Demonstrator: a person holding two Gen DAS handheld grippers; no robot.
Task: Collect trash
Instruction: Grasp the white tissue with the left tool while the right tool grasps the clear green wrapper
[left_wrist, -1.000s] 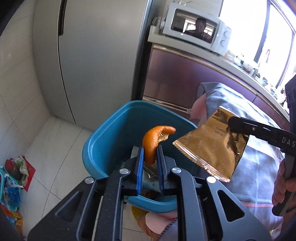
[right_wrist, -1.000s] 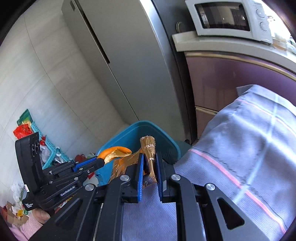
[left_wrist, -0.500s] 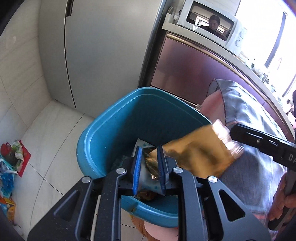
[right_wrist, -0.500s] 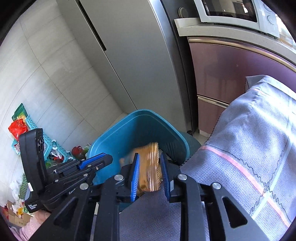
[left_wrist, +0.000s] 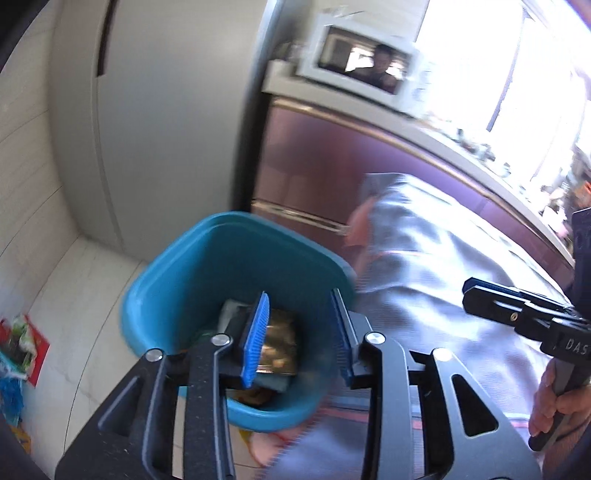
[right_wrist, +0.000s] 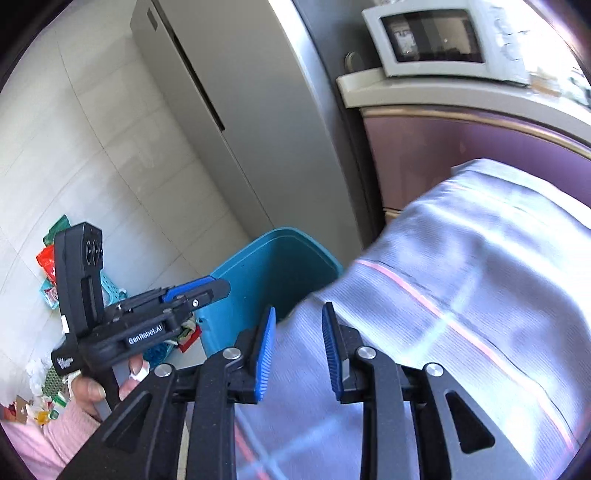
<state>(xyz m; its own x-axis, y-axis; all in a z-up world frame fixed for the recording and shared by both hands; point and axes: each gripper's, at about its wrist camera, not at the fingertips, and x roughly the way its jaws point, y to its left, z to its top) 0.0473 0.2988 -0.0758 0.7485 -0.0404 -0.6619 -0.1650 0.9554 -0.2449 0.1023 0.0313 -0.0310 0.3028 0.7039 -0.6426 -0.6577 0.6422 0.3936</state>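
Trash sits in the blue bin just past your left tool: a gold foil wrapper lies flat on the heap at the bottom, seen between the tool's two blue pads. Your left tool is released, its jaws have just been opening further, and nothing is pinched between them; the wrapper lies below, apart from the pads. Your right tool is likewise released, its jaws have just been parting, and only the grey striped cloth shows through the gap. That cloth covers the counter on the right and reaches the bin's near right rim. In the right wrist view your left hand, in a pink sleeve, grips the left tool's handle at the lower left; in the left wrist view your right hand grips the right tool at the right edge, over the cloth. Colourful packets and a basket lie on the tiled floor to the left. Farther back stands a grey fridge, and right of it a white microwave rests on a ledge above purple cabinets. Both views are blurred.
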